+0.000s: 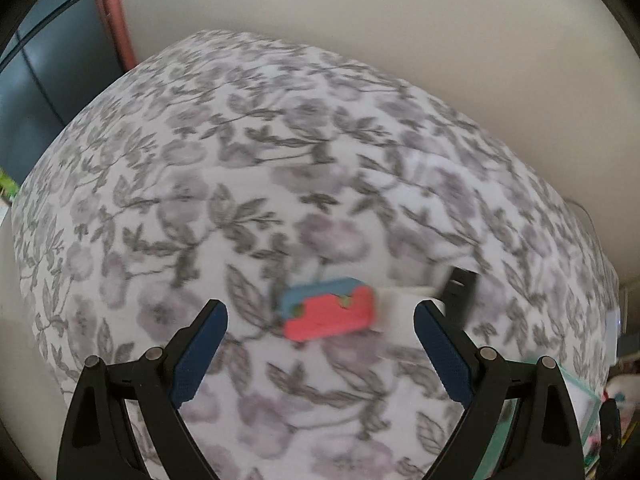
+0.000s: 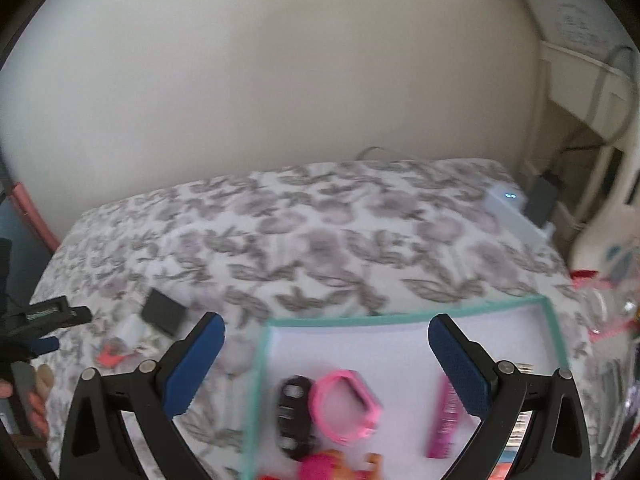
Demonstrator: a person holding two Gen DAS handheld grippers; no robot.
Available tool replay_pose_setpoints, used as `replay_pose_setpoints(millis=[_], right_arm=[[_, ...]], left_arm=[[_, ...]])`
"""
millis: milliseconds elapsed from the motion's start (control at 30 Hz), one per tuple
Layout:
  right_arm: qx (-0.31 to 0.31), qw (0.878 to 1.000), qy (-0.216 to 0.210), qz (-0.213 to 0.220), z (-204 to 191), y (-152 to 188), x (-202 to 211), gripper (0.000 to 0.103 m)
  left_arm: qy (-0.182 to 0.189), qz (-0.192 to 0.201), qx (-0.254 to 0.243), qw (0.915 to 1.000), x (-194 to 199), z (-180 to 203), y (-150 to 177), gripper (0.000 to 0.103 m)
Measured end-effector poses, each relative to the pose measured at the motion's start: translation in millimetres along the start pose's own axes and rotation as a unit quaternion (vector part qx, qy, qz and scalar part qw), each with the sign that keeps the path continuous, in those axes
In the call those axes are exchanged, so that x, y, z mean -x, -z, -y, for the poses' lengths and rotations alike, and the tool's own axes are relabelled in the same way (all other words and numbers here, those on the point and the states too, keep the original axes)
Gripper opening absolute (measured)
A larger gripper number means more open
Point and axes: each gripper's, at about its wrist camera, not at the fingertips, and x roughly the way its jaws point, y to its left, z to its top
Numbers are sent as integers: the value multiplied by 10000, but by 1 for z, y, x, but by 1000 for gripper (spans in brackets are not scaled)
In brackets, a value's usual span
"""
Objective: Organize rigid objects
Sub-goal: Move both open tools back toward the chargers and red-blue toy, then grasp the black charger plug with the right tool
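A red and blue block point(image 1: 328, 308) lies on the floral bedsheet point(image 1: 280, 160), just ahead of my open left gripper point(image 1: 320, 311) and between the lines of its fingers. A white piece point(image 1: 404, 302) and a black box point(image 1: 460, 284) lie to the block's right. My right gripper point(image 2: 326, 323) is open and empty over the near edge of a teal-rimmed white tray point(image 2: 400, 316). In the tray are a black item point(image 2: 294, 416), a pink ring point(image 2: 346, 408), a pink stick point(image 2: 442, 424) and an orange and pink toy point(image 2: 336, 468). Left of the tray lie the black box point(image 2: 164, 312), white piece point(image 2: 132, 330) and red block point(image 2: 110, 356).
The bed ends at a plain wall point(image 2: 280, 80). A white device with blue lights point(image 2: 508, 200) sits at the bed's far right corner, with cluttered shelves point(image 2: 592, 60) beyond. The tray's corner point(image 1: 580, 396) shows at the lower right of the left wrist view. A pink pole point(image 1: 116, 20) stands at the far left.
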Motion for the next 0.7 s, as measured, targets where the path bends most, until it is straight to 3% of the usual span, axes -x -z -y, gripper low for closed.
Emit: replay_pose_setpoints(millis=[267, 467, 700], right_arm=[[195, 9970, -603, -453, -60, -1, -37, 103], [597, 9932, -674, -741, -101, 5, -67, 103], [881, 9867, -932, -1002, -130, 14, -95, 102]], left_arm=[[17, -366, 353, 9987, -28, -26, -6, 95], [311, -537, 590, 9963, -34, -32, -10, 95], [312, -591, 781, 9947, -40, -35, -14, 95]])
